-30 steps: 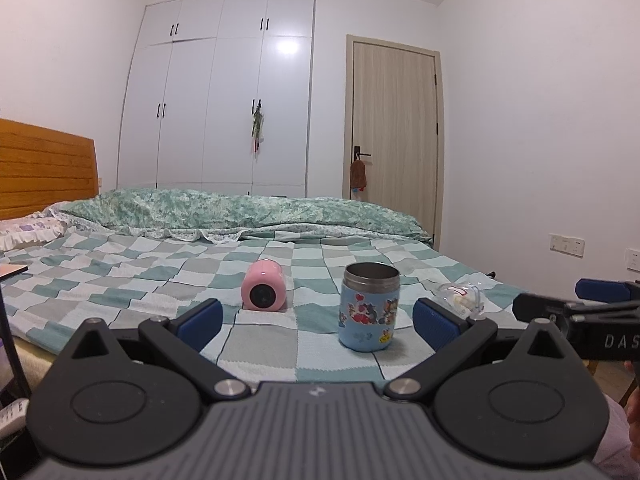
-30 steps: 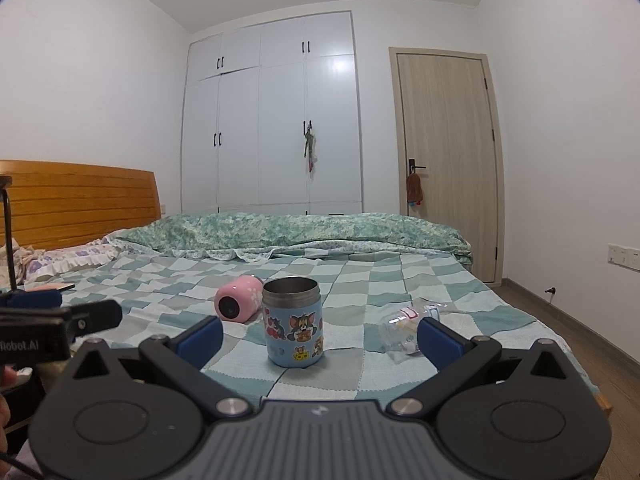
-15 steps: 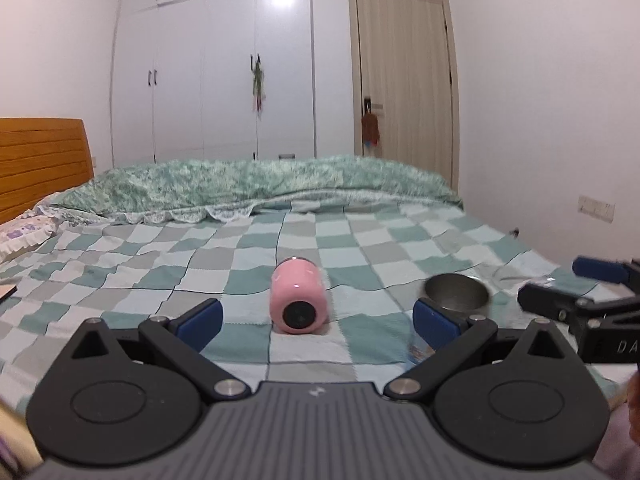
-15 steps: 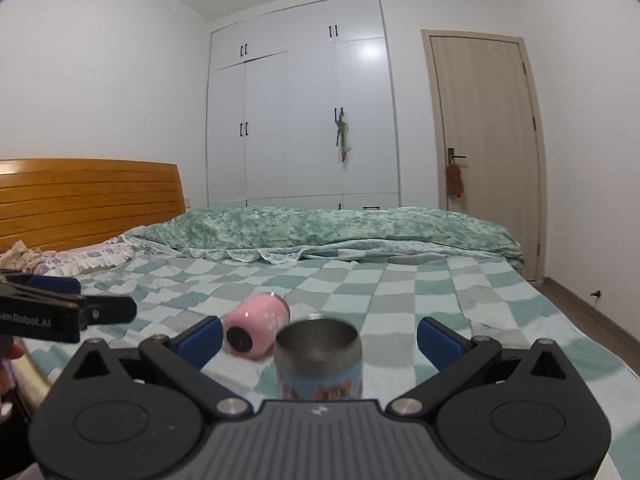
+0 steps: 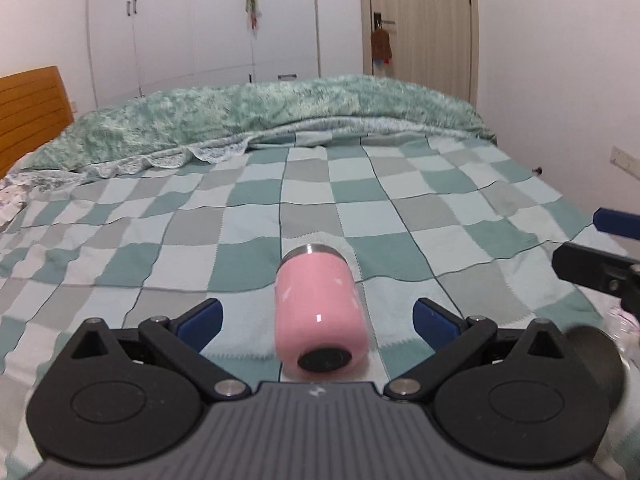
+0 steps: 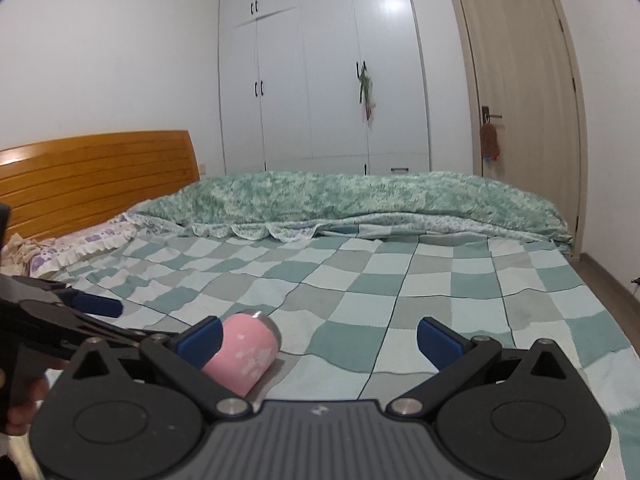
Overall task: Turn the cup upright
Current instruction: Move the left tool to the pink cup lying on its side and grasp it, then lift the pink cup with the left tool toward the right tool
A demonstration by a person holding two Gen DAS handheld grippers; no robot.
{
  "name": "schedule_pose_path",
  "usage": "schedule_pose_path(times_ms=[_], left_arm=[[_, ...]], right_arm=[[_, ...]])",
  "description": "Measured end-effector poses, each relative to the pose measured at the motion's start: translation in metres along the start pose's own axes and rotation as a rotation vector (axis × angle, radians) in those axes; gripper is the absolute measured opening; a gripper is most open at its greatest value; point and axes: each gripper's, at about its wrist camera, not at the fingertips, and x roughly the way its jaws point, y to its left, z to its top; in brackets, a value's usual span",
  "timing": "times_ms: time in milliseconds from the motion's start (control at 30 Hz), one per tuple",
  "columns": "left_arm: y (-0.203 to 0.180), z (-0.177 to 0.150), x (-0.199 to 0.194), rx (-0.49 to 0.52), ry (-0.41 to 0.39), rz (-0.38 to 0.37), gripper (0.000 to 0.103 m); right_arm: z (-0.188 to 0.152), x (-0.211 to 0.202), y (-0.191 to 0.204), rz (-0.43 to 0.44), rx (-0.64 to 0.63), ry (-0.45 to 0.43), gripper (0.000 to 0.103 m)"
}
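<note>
Our left gripper (image 5: 316, 316), fingers spread wide, has the pink cup (image 5: 320, 316) lying between them on the checkered blanket (image 5: 400, 208), bottom at 6 o'clock, rim at 12, while our right gripper (image 6: 318, 332) waits, also spread.

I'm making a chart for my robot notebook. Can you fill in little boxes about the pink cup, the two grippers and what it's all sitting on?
cup: pink cup, lying on its side, dark base toward the left camera
surface: checkered blanket on a bed
left gripper: open, one finger on each side of the cup, not touching it
right gripper: open, nothing between its fingers; cup sits by its left finger
job status: cup not upright yet
</note>
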Motion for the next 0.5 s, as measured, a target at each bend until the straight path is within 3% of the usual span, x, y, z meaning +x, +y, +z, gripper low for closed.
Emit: schedule_pose_path(times_ms=[167, 333, 433, 500], left_arm=[[0.0, 0.017, 0.058, 0.031, 0.058, -0.01, 0.103], [0.003, 0.02, 0.115, 0.012, 0.17, -0.034, 0.103], [0.005, 0.016, 0.143, -0.005, 0.25, -0.012, 0.103], [0.009, 0.007, 0.166, -0.031, 0.344, -0.042, 0.086]], right_arm=[[0.008, 0.039, -0.014, -0.036, 0.033, 0.071, 0.103], [0.002, 0.059, -0.026, -0.084, 0.061, 0.122, 0.103], [0.0, 0.066, -0.03, -0.1, 0.072, 0.136, 0.103], [-0.002, 0.069, -0.032, -0.102, 0.069, 0.139, 0.103]])
